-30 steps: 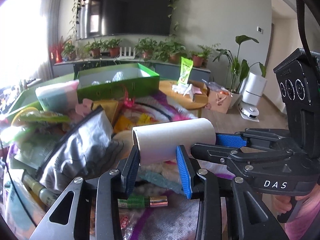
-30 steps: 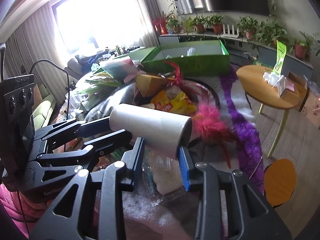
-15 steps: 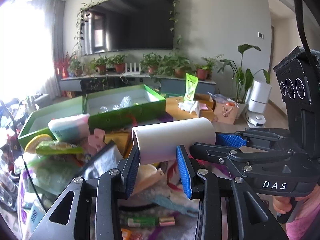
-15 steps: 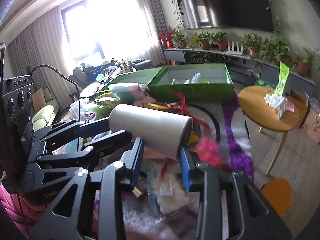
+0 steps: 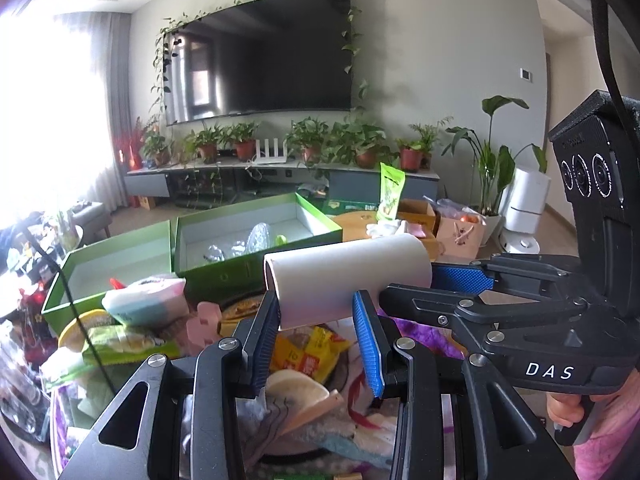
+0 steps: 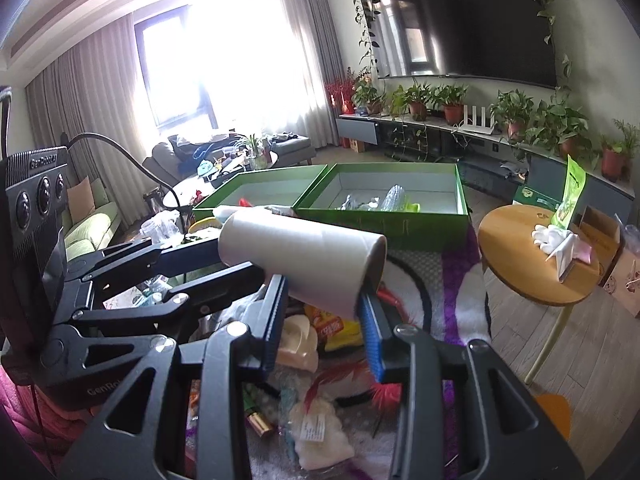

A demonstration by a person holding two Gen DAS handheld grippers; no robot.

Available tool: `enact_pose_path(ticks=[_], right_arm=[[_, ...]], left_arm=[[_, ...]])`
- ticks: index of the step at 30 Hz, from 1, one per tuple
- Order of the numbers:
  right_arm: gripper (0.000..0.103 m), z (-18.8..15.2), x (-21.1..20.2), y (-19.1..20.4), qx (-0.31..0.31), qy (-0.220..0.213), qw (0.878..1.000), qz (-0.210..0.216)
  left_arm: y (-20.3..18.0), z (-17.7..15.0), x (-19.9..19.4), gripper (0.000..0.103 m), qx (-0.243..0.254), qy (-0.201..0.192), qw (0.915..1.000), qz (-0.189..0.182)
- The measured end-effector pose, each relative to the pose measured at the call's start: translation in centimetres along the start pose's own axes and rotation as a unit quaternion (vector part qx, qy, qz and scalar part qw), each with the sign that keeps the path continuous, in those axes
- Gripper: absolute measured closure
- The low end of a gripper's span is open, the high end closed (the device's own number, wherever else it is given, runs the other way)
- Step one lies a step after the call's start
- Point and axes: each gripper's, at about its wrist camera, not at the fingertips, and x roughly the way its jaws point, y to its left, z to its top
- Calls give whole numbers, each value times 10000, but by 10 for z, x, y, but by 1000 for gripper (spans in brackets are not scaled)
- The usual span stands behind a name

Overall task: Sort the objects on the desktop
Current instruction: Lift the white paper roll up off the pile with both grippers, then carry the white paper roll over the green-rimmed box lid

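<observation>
I see one white cardboard tube [image 5: 347, 280], its ends clamped by my left gripper [image 5: 316, 334] and right gripper [image 6: 320, 320]. Two open green boxes [image 6: 384, 224] lie beyond it. Only the right view shows the round wooden table [image 6: 516, 264]; only the left shows a hand [image 5: 564, 410].

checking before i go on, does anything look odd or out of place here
Yes. Both grippers, left and right, clamp one white paper tube, one at each end. Below it, snack packets lie jumbled.
</observation>
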Motion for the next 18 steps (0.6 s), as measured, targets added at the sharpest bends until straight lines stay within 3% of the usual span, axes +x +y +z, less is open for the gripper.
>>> enact_pose_path(ticks=[18], right_arm=[[66,27,8,-14,52,-188,9998,56]], left_arm=[[4,28,12,65,180,-38,9998,91]])
